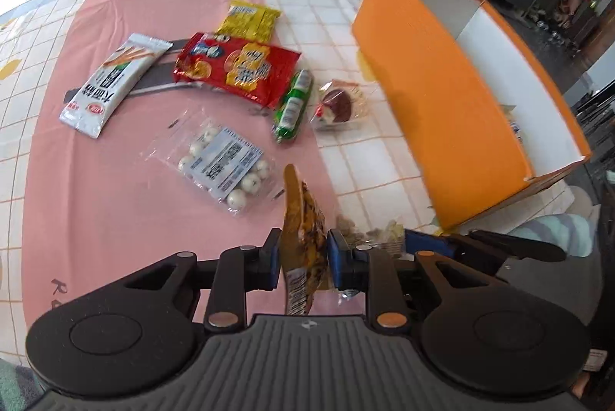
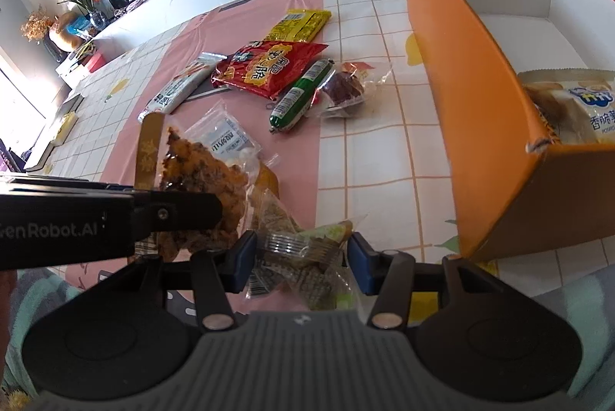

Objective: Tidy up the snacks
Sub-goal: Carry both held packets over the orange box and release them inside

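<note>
**A:** What have you got in each hand right now?

**B:** My left tool (image 1: 303,259) is clamped on a brown crispy snack packet (image 1: 303,238), held on edge just above the near edge of the tabletop (image 1: 365,157); my right tool (image 2: 301,257) has its fingers either side of a clear packet of greenish pieces (image 2: 303,253), touching it as far as I can judge, though I cannot tell whether they truly pinch it.

**B:** The orange box (image 2: 476,111) stands at the right side of the tabletop, open on top.

**A:** So how do you finish the step well?

**B:** I judge the job is carrying both packets to the box; I would lift high enough to clear its near wall, go in one hand at a time so the tools do not knock, and let go low over the floor of the box; the brown packet is held by a thin edge and may swing.

**A:** Do the two views differ?

**B:** Yes; the right wrist view looks into the box and shows a pale chip bag (image 2: 576,111) already lying there; the left wrist view shows more plainly the loose snacks in the middle of the tabletop, the red bag (image 1: 238,65), the green sausage (image 1: 294,107) and the bag of white balls (image 1: 226,165).
</note>
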Motion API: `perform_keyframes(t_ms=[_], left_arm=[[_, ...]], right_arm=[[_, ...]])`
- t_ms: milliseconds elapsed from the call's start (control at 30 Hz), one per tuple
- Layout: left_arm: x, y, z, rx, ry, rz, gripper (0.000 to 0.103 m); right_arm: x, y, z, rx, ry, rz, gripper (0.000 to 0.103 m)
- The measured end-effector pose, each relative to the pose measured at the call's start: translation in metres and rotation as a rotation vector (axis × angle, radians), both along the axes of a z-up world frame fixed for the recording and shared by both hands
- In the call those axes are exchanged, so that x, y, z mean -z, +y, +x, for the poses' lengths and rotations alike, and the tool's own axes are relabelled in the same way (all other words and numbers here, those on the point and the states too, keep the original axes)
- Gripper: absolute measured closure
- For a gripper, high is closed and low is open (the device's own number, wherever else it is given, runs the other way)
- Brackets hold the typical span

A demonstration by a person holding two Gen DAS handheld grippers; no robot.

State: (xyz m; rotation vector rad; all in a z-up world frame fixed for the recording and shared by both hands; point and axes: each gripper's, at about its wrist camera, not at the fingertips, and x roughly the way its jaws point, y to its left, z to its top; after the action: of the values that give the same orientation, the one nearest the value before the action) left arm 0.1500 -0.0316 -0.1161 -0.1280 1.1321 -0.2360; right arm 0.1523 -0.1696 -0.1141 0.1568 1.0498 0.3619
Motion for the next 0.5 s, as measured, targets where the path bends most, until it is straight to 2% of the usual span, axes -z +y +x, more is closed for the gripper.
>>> perform_keyframes(t_ms=[300,500], left_arm=[[0.009,0.000,0.003,-0.020,0.000,-0.004,0.075],[-0.002,0.000,-0.005,-0.013,-0.037,-0.005,0.076]], right_arm=[[0.002,0.000,0.001,-0.009,-0.008,0.002,0.054],[-0.003,-0.003,0.000,0.008,-0.008,0.011,0.054]])
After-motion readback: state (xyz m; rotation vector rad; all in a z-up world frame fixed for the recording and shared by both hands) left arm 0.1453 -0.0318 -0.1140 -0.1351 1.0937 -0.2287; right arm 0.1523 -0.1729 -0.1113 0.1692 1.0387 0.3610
